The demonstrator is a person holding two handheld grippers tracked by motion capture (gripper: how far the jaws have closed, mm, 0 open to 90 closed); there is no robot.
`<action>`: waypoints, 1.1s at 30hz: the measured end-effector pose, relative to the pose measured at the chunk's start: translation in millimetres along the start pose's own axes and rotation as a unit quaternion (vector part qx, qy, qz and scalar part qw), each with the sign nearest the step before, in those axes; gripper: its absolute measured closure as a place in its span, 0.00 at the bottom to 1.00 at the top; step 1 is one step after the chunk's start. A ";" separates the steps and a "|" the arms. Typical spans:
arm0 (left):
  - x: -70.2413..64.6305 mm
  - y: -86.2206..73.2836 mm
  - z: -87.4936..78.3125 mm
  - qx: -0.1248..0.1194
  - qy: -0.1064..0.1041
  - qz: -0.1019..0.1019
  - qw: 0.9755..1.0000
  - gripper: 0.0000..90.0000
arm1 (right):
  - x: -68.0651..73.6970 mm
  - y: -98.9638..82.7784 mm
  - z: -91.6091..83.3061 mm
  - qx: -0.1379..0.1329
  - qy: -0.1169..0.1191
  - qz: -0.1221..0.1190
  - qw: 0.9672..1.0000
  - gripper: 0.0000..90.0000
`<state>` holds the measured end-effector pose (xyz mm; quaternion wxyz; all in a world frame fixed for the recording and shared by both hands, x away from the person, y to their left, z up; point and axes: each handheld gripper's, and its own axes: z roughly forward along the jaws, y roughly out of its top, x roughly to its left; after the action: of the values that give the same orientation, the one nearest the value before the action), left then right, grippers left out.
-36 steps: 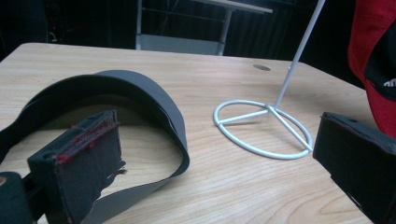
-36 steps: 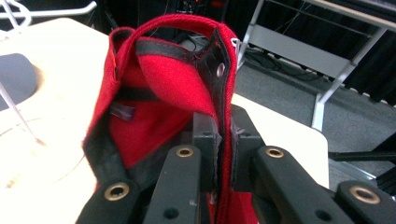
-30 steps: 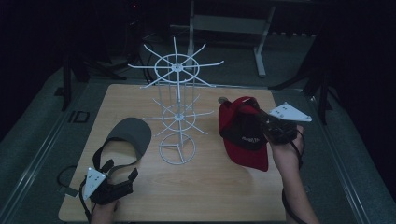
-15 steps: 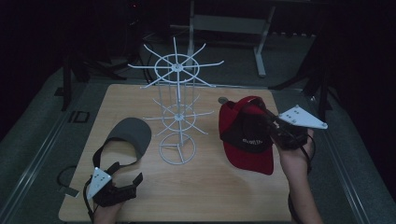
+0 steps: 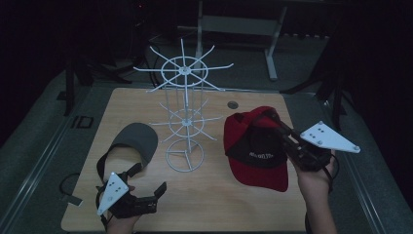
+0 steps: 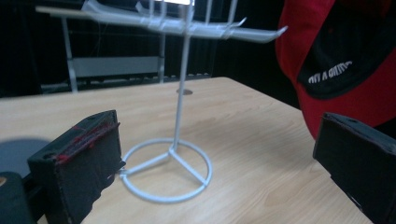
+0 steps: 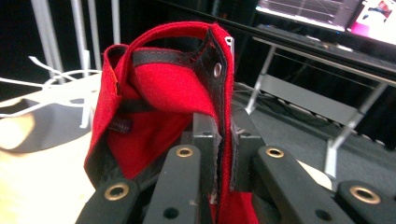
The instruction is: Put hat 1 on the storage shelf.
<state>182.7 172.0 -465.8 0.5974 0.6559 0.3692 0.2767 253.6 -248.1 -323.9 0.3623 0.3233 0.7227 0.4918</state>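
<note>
Jaws of the right hand-held gripper [image 7: 224, 154] clamp the rear band of the red cap [image 5: 255, 146], held above the counter [image 5: 204, 204] right of the white wire rack [image 5: 185, 122], while the left hand-held gripper [image 5: 146, 187] gapes empty beside the grey cap [image 5: 134, 139], so lift high and hook the band squarely over a prong.

On the wooden table [image 5: 209, 209] a white wire rack [image 5: 184, 117] stands upright in the middle, with a grey cap [image 5: 132, 141] lying to its left and a red cap [image 5: 255, 148] to its right. The right gripper [image 5: 272, 119] reaches in from the right with its jaws closed on the back of the red cap, lifting that edge while the brim points toward the near edge. The left gripper [image 5: 146, 187] sits low at the near left corner, jaws spread apart, just beside the grey cap's strap but holding nothing.
</note>
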 end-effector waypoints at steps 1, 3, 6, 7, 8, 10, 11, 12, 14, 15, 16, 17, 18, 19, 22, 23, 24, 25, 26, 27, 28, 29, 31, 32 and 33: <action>-3.0 6.1 1.0 0.005 0.001 0.007 1.000 0.02 | 1.5 1.2 -1.4 -0.002 -0.001 -0.003 1.000 0.93; -8.0 17.1 4.1 0.010 -0.017 0.004 1.000 0.02 | 3.3 3.3 -4.3 -0.008 0.004 -0.002 1.000 0.93; -18.0 30.9 8.6 0.011 -0.033 0.012 0.999 0.02 | 6.7 6.1 -8.5 -0.012 0.005 -0.008 1.000 0.93; -22.1 34.9 10.6 0.010 -0.035 0.014 0.999 0.02 | 7.6 6.4 -9.8 -0.015 0.006 -0.007 1.000 0.93; -25.7 38.8 12.7 0.008 -0.043 0.019 0.999 0.02 | 8.8 6.8 -10.8 -0.014 0.004 -0.008 1.000 0.93; -33.7 46.4 17.8 0.005 -0.054 0.029 0.998 0.02 | 9.7 6.7 -12.6 -0.016 0.009 -0.005 1.000 0.93; -37.5 49.8 20.6 0.002 -0.062 0.033 0.998 0.02 | 10.6 6.8 -13.7 -0.017 0.011 -0.004 1.000 0.93; -40.2 52.3 22.9 0.002 -0.066 0.035 0.997 0.02 | 12.0 7.3 -14.6 -0.017 0.011 -0.007 1.000 0.93; -47.6 58.0 31.9 0.004 -0.078 0.045 0.996 0.02 | 14.1 8.5 -17.0 -0.023 0.017 -0.006 1.000 0.93; -50.4 59.7 36.3 0.005 -0.081 0.043 0.996 0.02 | 15.5 9.6 -18.3 -0.024 0.016 -0.009 1.000 0.93; -52.7 61.3 41.0 0.009 -0.086 0.043 0.995 0.02 | 16.3 10.8 -19.7 -0.026 0.021 -0.010 0.999 0.93; -55.1 62.7 45.9 0.012 -0.093 0.045 0.995 0.02 | 17.2 12.0 -21.3 -0.029 0.026 -0.008 0.999 0.93; -57.0 63.6 49.0 0.015 -0.093 0.046 0.995 0.02 | 18.8 13.3 -22.9 -0.030 0.023 -0.013 0.999 0.93; -59.7 65.6 53.8 0.014 -0.099 0.046 0.994 0.02 | 19.9 14.2 -24.0 -0.031 0.024 -0.016 0.999 0.93; -68.0 72.5 63.2 0.014 -0.113 0.051 0.992 0.03 | 24.7 16.4 -27.9 -0.034 0.031 -0.021 0.999 0.93; -70.8 75.5 65.8 0.013 -0.118 0.055 0.991 0.03 | 25.8 16.7 -28.9 -0.035 0.035 -0.021 0.999 0.93; -73.3 78.6 68.4 0.012 -0.114 0.064 0.991 0.03 | 26.9 16.8 -29.7 -0.036 0.038 -0.020 0.998 0.93; -73.3 78.6 68.4 0.012 -0.114 0.064 0.991 0.03 | 26.9 16.8 -29.7 -0.036 0.038 -0.020 0.998 0.93; -75.9 84.4 75.2 0.009 -0.120 0.069 0.990 0.03 | 28.2 16.9 -30.1 -0.037 0.038 -0.021 0.998 0.93; -76.7 87.3 79.0 0.009 -0.117 0.071 0.990 0.03 | 30.6 16.8 -30.8 -0.039 0.046 -0.018 0.998 0.93; -77.6 90.1 82.9 0.007 -0.118 0.071 0.990 0.03 | 32.1 16.7 -30.8 -0.040 0.047 -0.019 0.998 0.93; -78.4 93.1 87.0 0.009 -0.118 0.072 0.990 0.03 | 33.6 16.7 -30.5 -0.040 0.049 -0.020 0.998 0.93; -81.0 100.0 94.5 0.009 -0.118 0.080 0.990 0.03 | 35.3 16.7 -29.9 -0.039 0.050 -0.022 0.998 0.93; -81.8 102.5 96.4 0.008 -0.116 0.085 0.990 0.03 | 35.5 16.9 -29.5 -0.038 0.051 -0.023 0.998 0.93; -82.8 105.8 98.5 0.005 -0.115 0.089 0.989 0.05 | 35.3 17.0 -29.5 -0.039 0.052 -0.023 0.998 0.93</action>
<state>230.7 46.0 -367.9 0.6057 0.7166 0.2396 0.2494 212.0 -227.9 -307.6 0.3476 0.2662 0.7282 0.5273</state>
